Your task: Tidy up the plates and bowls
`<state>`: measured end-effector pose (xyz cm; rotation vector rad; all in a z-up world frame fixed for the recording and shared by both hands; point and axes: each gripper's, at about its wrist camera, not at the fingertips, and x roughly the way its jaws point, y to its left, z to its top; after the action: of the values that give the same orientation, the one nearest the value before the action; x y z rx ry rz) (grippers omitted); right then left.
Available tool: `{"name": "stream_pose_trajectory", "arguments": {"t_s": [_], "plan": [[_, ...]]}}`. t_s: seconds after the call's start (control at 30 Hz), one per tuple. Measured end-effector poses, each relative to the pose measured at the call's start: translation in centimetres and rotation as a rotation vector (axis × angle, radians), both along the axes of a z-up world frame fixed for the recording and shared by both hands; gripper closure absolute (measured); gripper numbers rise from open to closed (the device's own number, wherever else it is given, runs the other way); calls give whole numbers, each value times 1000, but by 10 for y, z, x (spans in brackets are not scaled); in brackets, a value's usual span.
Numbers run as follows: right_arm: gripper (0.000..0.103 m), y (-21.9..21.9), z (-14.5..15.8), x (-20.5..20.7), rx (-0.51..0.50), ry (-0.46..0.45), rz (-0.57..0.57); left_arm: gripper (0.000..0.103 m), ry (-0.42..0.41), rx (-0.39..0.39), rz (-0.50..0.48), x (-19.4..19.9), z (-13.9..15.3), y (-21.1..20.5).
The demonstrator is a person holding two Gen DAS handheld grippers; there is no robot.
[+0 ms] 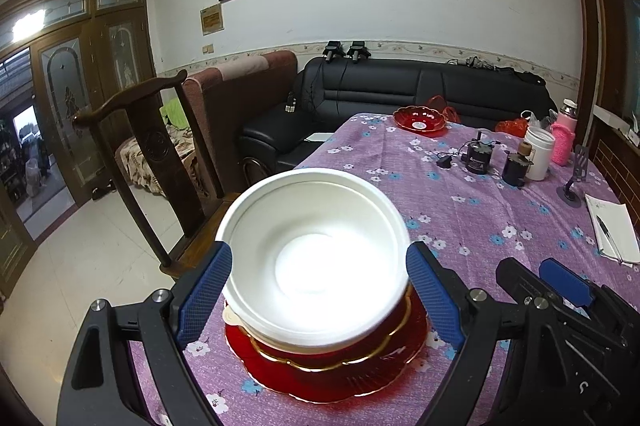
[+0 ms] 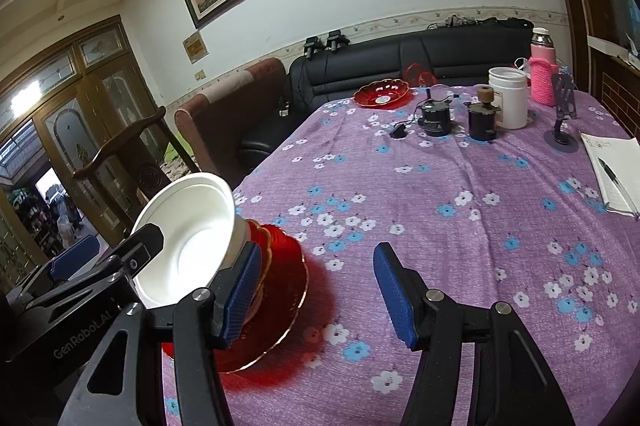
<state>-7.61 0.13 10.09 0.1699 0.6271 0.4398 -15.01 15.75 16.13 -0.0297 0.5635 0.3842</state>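
Straddling the white thin-walled disposable bowl (image 1: 316, 258), left gripper (image 1: 319, 290) jaws sit wide apart at its rim, atop red glass plates (image 1: 340, 366), near-left tabletop (image 1: 460, 194). Likely light, flexible: grip rim gently. Right view alone shows right gripper (image 2: 316, 294) spread, empty.

The left gripper (image 1: 319, 292) holds its blue fingers (image 1: 204, 292) spread wide apart. The right gripper (image 2: 316, 296), just beside it, also has its fingers (image 2: 394, 296) parted, gripping nothing.
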Motion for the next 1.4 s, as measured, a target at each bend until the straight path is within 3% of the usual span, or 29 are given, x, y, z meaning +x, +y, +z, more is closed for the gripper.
{"name": "stream_pose_trajectory", "arguments": {"t_s": [0.6,0.73,0.83,1.03,1.4], "plan": [[40,-10,-4,-5,-12,-3,-22,15,5,21,-6,1,-2,-14],[40,-1,-5,-9,-37,-15,-8,15,-40,19,27,-8,-1,-7],[33,12,-5,-14,-70,-32,13,4,-81,3,44,-15,2,0],[31,40,-4,-27,-138,-83,63,0,-181,-13,82,-30,10,14],[27,62,-8,-29,-170,-85,89,0,-187,-39,110,-31,6,28]]}}
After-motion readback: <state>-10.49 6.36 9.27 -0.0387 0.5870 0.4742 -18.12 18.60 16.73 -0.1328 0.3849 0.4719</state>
